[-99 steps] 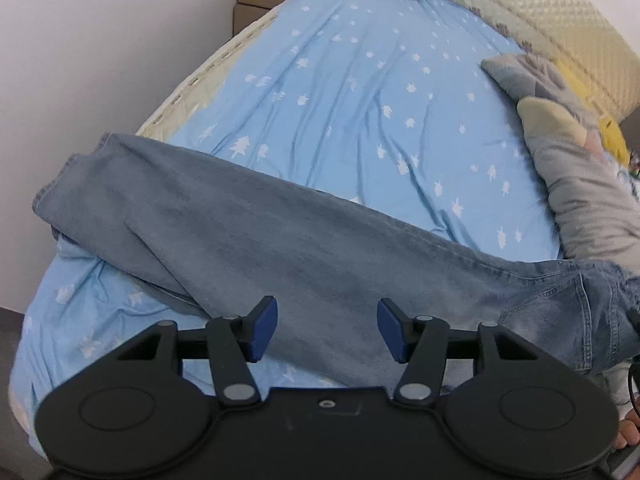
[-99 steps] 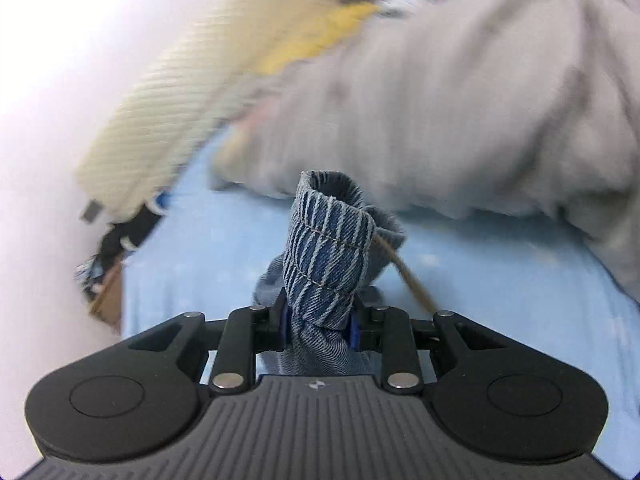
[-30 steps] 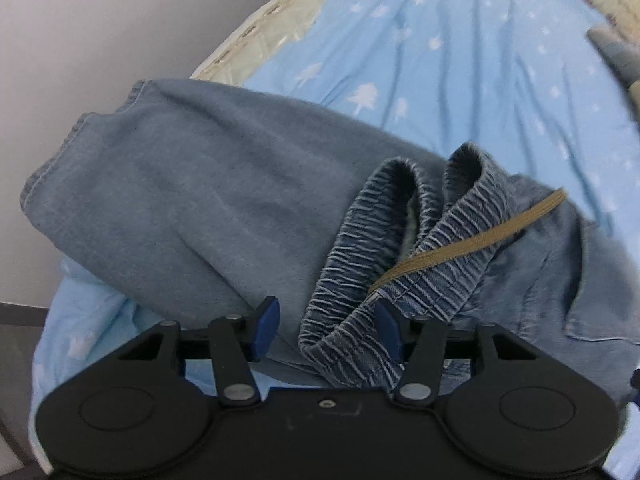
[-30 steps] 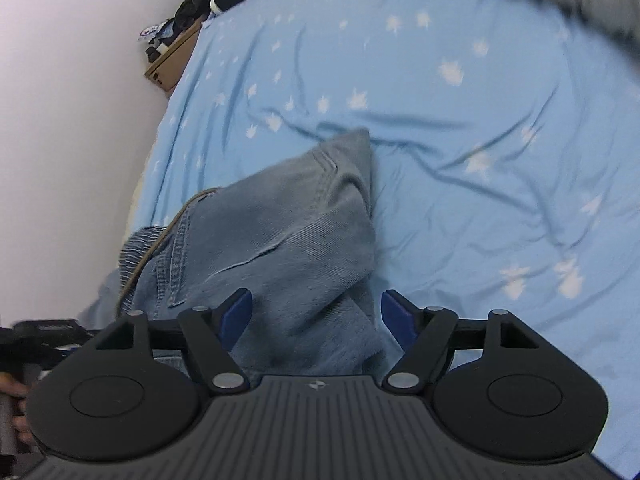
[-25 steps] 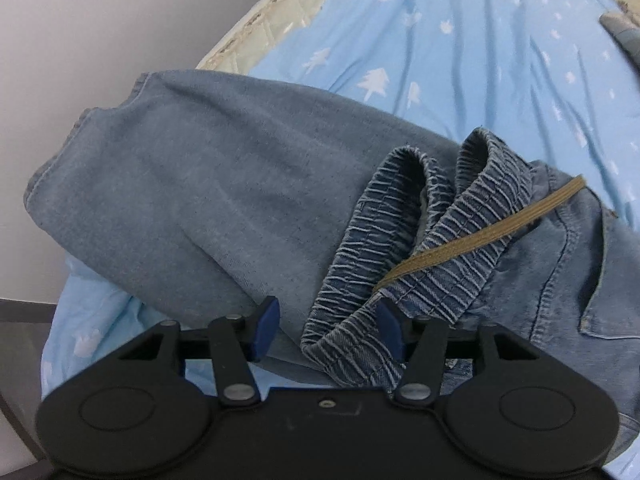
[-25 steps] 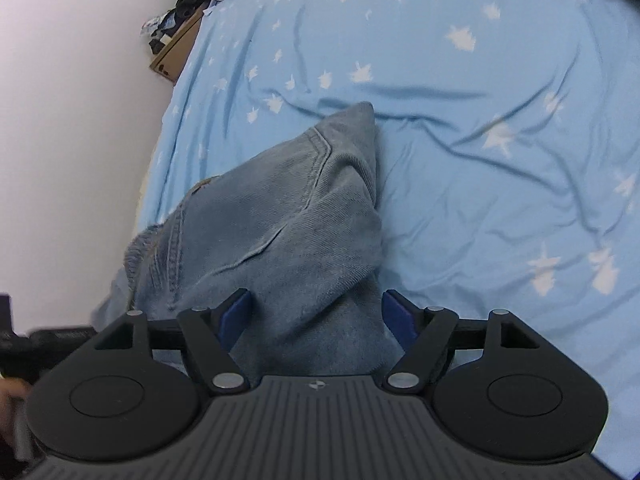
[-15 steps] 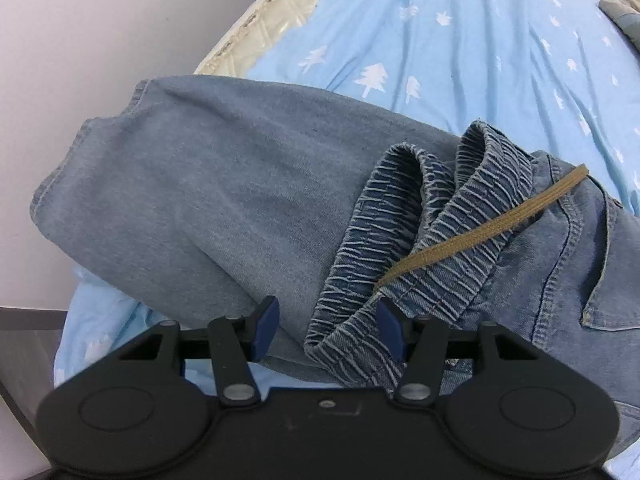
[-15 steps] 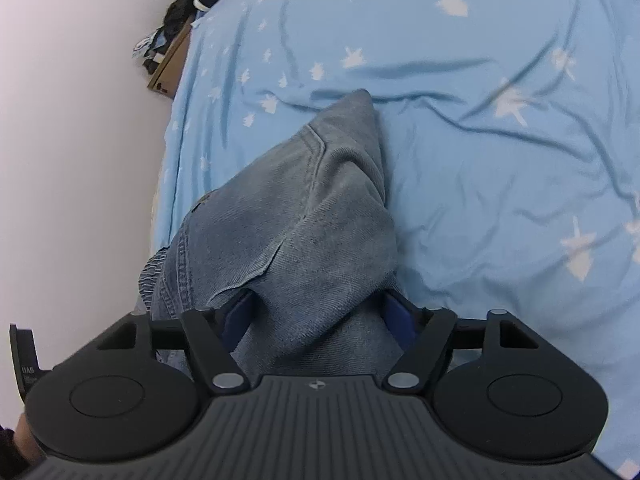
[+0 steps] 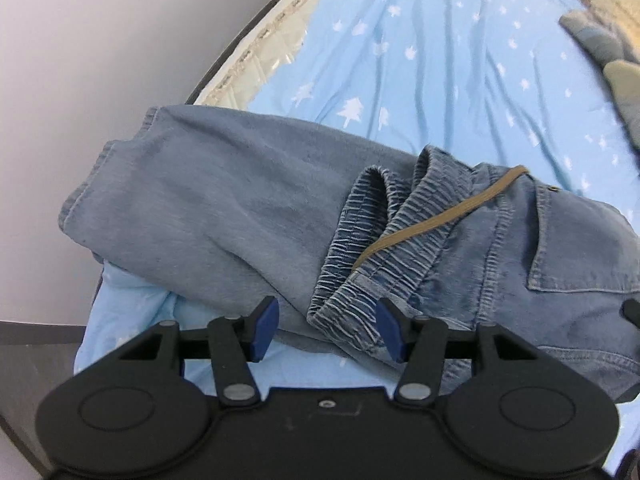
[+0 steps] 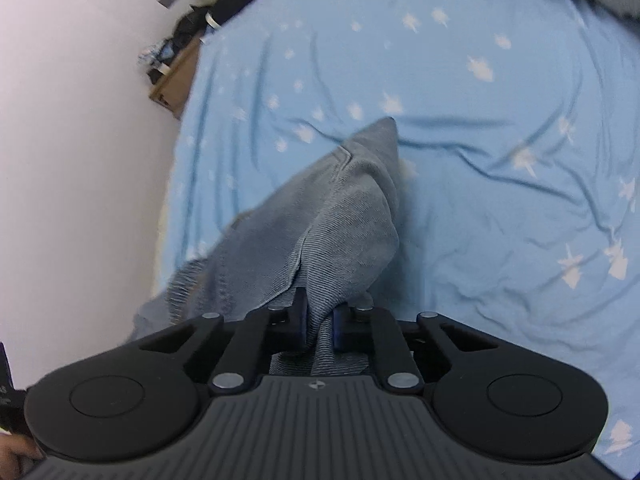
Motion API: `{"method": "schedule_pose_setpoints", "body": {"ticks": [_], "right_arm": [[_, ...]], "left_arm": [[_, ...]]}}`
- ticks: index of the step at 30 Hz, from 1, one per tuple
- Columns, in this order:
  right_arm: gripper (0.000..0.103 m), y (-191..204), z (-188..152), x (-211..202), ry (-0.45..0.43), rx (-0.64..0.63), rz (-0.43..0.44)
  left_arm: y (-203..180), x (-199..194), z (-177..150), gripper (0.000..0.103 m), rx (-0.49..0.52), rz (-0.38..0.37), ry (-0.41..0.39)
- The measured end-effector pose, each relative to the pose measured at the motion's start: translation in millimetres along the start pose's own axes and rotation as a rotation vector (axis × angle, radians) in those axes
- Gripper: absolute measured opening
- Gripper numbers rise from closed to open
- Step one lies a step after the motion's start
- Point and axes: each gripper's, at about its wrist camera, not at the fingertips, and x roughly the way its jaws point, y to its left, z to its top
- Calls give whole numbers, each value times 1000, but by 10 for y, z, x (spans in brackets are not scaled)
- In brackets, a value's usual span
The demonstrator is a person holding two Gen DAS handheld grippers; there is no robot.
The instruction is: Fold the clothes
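Blue jeans [image 9: 240, 208] lie folded over on a light blue bed sheet [image 9: 440, 60], the elastic waistband [image 9: 384, 248] with a tan drawstring [image 9: 444, 220] laid across the legs. My left gripper [image 9: 326, 330] is open, its fingers on either side of the waistband's near end. In the right wrist view my right gripper [image 10: 319, 326] is shut on a fold of the jeans [image 10: 320, 240], which rises in a ridge ahead of the fingers.
The sheet [image 10: 500, 140] has white star prints and creases. A wall runs along the left side of the bed [image 9: 100, 60]. A grey garment [image 9: 600, 40] lies at the far right. A cardboard box with dark items [image 10: 176, 80] stands beyond the bed's far end.
My right gripper has closed on the fold of jeans that lay between its open fingers. My left gripper stays open over the waistband and has barely shifted.
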Motion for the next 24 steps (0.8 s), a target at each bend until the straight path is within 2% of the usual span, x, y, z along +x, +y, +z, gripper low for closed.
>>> {"method": "schedule_pose_setpoints", "body": {"ticks": [5, 10, 17, 20, 24], "right_arm": [[10, 529, -46, -142, -74, -106, 1], [9, 1127, -148, -218, -141, -179, -14], [9, 2092, -461, -145, -241, -278, -75], [9, 2472, -607, -22, -274, -278, -94], [9, 2951, -819, 263, -285, -289, -115]], "left_arm": [[240, -163, 10, 51, 11, -45, -32], [676, -255, 89, 51, 7, -107, -56], [1496, -362, 256, 51, 27, -207, -73], [1929, -439, 325, 51, 35, -211, -83], [2576, -538, 372, 51, -17, -210, -94]]}}
